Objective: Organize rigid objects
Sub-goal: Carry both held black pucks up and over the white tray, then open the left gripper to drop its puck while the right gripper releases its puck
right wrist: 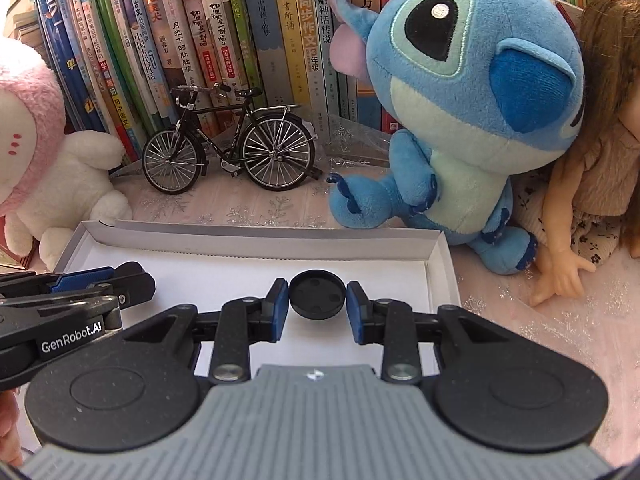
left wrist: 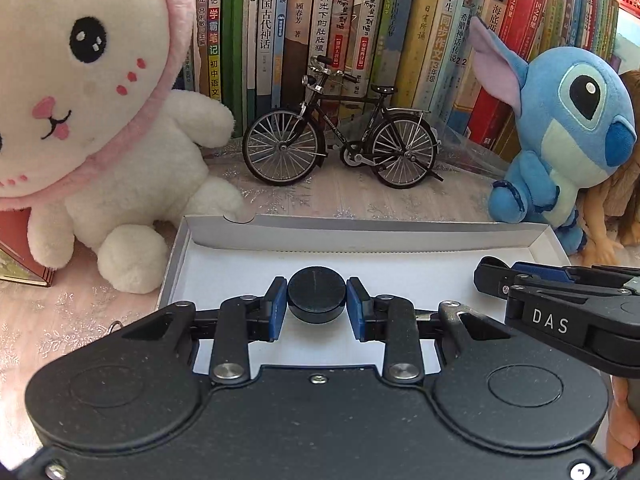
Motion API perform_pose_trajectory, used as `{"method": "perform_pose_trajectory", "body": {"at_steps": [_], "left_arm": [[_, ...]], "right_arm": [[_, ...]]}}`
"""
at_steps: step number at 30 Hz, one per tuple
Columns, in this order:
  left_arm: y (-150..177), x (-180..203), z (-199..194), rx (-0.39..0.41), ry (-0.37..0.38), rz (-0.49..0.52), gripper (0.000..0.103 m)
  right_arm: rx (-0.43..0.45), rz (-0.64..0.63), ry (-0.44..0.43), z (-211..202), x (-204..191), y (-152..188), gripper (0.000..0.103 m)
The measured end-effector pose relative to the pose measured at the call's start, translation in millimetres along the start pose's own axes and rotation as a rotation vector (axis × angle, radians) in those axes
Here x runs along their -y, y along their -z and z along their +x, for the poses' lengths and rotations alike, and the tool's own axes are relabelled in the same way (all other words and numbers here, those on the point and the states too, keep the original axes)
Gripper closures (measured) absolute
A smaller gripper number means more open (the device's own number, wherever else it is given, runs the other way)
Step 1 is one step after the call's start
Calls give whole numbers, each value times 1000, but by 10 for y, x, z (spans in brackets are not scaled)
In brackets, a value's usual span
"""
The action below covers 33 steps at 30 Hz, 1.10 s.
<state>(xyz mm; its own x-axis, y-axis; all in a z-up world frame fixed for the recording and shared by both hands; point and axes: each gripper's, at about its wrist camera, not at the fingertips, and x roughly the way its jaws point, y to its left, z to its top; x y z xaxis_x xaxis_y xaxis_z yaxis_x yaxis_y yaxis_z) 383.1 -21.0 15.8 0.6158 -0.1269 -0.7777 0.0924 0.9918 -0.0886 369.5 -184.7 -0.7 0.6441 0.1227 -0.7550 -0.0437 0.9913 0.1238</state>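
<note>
— Black and round: the left gripper (left wrist: 317,304) pinches a thick puck (left wrist: 317,294) between blue pads, the right gripper (right wrist: 317,300) a flatter black disc (right wrist: 317,294) with dimples.

— Where?

— Both over the shallow white box (left wrist: 360,236).

— And beyond it?

— Pink cloth (right wrist: 540,344), a model bicycle (left wrist: 340,140), a white plush rabbit (left wrist: 100,120), a blue plush (right wrist: 460,100), a doll (right wrist: 592,160), then a row of books (left wrist: 360,32).

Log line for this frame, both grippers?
left gripper: shut on thick black disc | right gripper: shut on thin black disc | both over white box
</note>
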Motion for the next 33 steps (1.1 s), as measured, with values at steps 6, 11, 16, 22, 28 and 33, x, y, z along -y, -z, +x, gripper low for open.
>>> {"method": "perform_pose_trajectory", "body": {"at_steps": [6, 11, 16, 22, 28, 33], "left_arm": [[-2, -14, 69, 1, 6, -11, 73], [9, -7, 103, 5, 0, 0, 72], [39, 16, 129, 9, -6, 16, 72], [48, 13, 131, 14, -3, 15, 72], [42, 30, 14, 28, 26, 6, 62], [57, 86, -193, 60, 10, 35, 51]], "right_arm": [[-7, -16, 14, 75, -8, 15, 66], [-3, -28, 21, 92, -19, 9, 66], [-5, -36, 29, 129, -35, 13, 67], [-3, -33, 24, 125, -26, 12, 67], [11, -1, 4, 64, 1, 30, 56], [45, -8, -21, -135, -3, 58, 49]]}}
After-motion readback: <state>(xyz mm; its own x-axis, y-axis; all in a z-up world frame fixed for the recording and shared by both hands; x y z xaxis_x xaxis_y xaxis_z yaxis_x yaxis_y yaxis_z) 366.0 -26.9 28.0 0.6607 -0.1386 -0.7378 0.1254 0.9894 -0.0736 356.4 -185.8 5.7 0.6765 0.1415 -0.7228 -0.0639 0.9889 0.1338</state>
